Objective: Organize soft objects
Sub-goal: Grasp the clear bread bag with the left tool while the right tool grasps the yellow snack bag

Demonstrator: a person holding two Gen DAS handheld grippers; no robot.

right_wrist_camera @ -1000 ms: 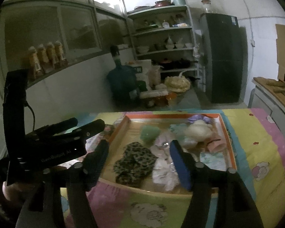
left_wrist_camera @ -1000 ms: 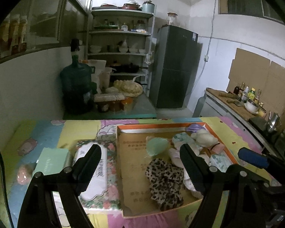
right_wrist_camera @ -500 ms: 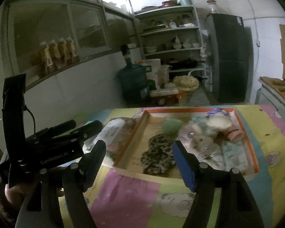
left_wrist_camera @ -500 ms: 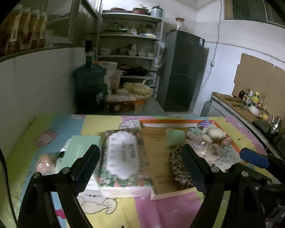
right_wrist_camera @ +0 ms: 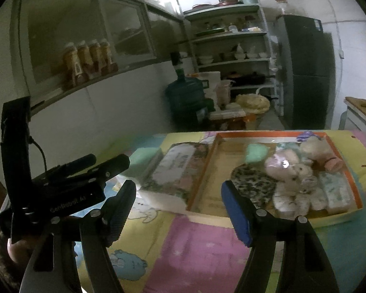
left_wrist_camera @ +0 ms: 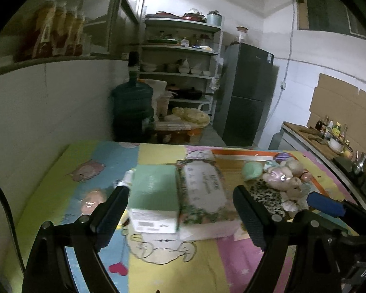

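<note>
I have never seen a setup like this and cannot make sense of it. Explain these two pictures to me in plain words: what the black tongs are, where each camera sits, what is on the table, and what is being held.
There is no robot here. A person carries a hand-held gripper in each hand, a two-fingered tong with a wide-angle camera looking along its fingers. One picture comes from the left hand-held gripper, the other from the right hand-held gripper; the right view also catches the left tool at its left edge. Both stand open and hold nothing.

On the cartoon-print mat lie a green box, a floral tissue pack beside it, and an orange-rimmed cardboard tray. The tray holds soft things: a leopard-print cloth, a mint green ball and pale plush toys.
</note>
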